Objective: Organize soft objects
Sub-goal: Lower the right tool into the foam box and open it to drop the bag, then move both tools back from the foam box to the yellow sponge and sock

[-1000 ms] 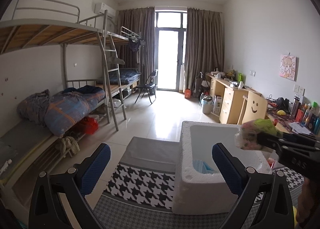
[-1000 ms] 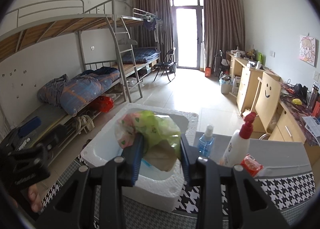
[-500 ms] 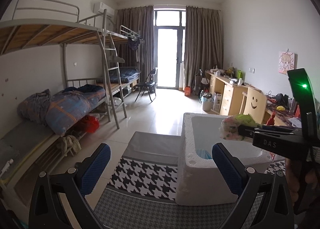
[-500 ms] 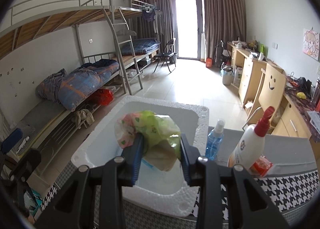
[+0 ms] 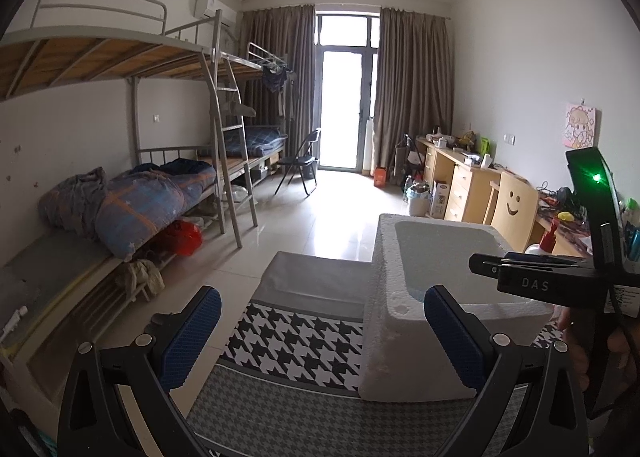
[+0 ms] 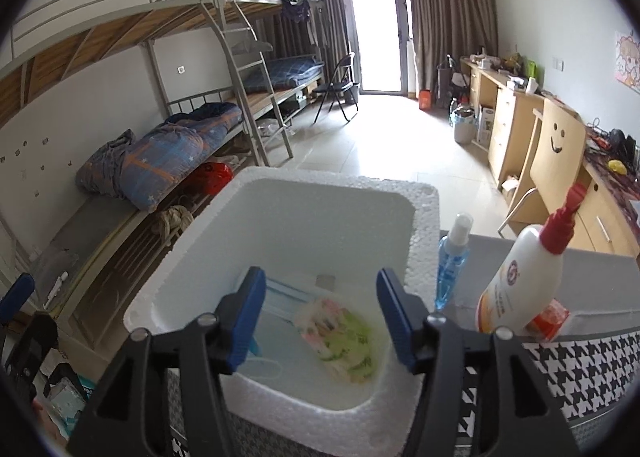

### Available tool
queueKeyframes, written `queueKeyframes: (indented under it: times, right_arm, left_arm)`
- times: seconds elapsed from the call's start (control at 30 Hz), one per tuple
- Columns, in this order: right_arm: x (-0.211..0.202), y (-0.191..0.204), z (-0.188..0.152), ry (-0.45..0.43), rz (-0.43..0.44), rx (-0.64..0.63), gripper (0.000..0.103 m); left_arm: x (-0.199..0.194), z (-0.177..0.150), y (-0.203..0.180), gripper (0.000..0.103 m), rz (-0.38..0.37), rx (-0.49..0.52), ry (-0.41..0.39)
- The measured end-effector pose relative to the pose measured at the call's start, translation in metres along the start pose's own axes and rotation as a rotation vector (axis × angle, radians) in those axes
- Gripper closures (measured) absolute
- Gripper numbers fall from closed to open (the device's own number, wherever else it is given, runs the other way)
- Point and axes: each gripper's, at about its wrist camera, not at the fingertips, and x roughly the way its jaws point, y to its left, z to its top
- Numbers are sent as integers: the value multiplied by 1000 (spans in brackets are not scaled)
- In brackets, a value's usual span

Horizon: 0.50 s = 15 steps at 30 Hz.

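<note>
A white foam box (image 6: pixel 420 225) (image 5: pixel 380 257) stands on the houndstooth table cover (image 5: pixel 296 337). Inside it lies a pink-and-green soft packet (image 6: pixel 340 333) beside a blue face mask (image 6: pixel 280 305). My right gripper (image 6: pixel 322 313) hovers over the box's near rim; its jaws are opening, and the packet lies below them, free of the pads. In the left wrist view the right gripper's black body (image 5: pixel 532 281) reaches over the box from the right. My left gripper (image 5: pixel 316 341) is open and empty, left of the box.
A small blue spray bottle (image 6: pixel 450 261), a white bottle with a red pump (image 6: pixel 524 277) and a red packet (image 6: pixel 550 317) stand right of the box. Bunk beds (image 5: pixel 132 193) line the left wall, desks and a smiley-face chair (image 5: pixel 512 205) the right.
The right gripper let go of the pink-and-green packet, which dropped into the foam box, and its jaws spread apart. It also tipped lower over the box. The left gripper stayed put.
</note>
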Motion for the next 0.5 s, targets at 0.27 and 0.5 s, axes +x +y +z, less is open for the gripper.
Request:
queueKeyframes:
  times: [0.27,0.5]
  right_arm:
    - [-21,-1,-2,-34,-4,-27,39]
    - [-46,-5,-5,-88,-6,-22,28]
  left_arm:
    - [-7,0,-6,1,-12,11,-4]
    - [-17,3,-15,1,-23,26,-11]
